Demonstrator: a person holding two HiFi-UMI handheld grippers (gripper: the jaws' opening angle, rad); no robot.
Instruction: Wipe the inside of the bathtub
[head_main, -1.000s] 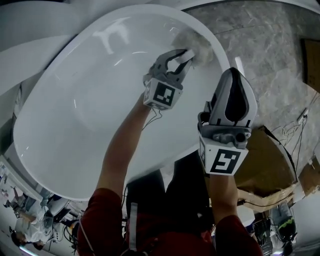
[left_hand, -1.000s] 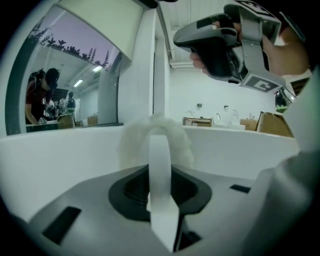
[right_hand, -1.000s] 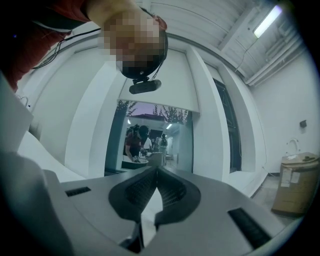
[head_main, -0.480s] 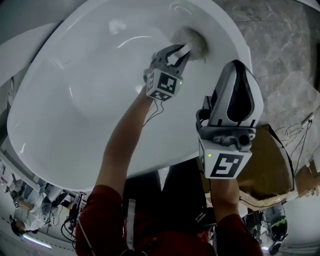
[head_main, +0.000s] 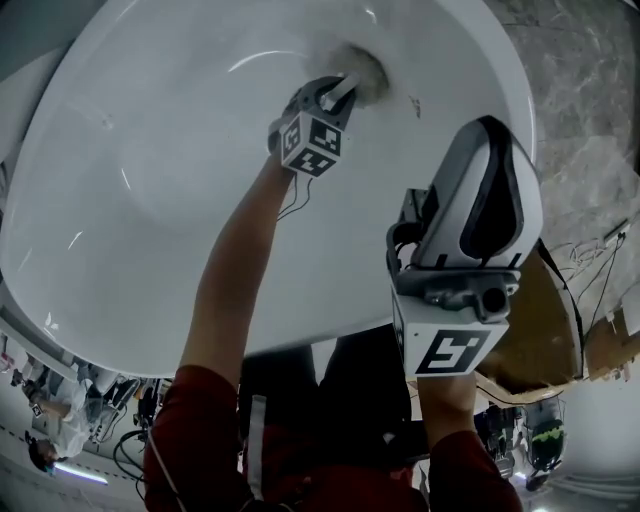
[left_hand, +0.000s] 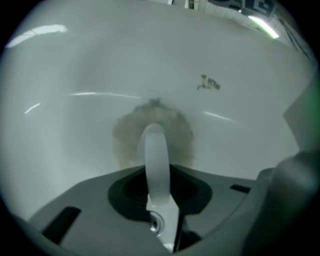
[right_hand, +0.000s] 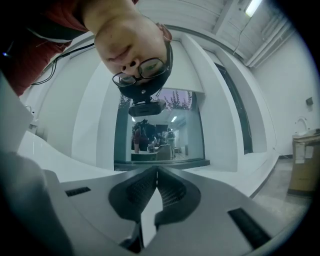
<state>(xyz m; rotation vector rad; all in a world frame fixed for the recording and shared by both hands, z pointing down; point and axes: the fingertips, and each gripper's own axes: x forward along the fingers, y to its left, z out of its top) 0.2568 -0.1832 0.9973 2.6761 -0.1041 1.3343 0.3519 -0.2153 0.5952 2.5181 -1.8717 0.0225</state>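
Note:
The white bathtub (head_main: 150, 150) fills the head view. My left gripper (head_main: 343, 88) reaches down into it at the far end, shut on the white handle (left_hand: 156, 160) of a fuzzy grey wiping pad (head_main: 364, 70). The pad (left_hand: 152, 131) lies pressed flat on the tub's inner wall (left_hand: 75, 60). A small dark smudge (left_hand: 209, 84) marks the wall up and to the right of the pad. My right gripper (head_main: 478, 190) is held up over the near right rim, away from the tub's inside, pointing back at the person. Its jaws (right_hand: 156, 170) are shut with nothing between them.
Grey marbled floor (head_main: 590, 60) lies beyond the tub's right rim. Brown cardboard (head_main: 545, 320) and loose cables (head_main: 600, 250) sit on the floor at the right. The right gripper view shows a window (right_hand: 160, 130) and a box (right_hand: 305, 150) at the far right.
The left gripper has slid the pad away from the tub's far right rim and further down the inner wall. The right gripper stays shut above the near rim.

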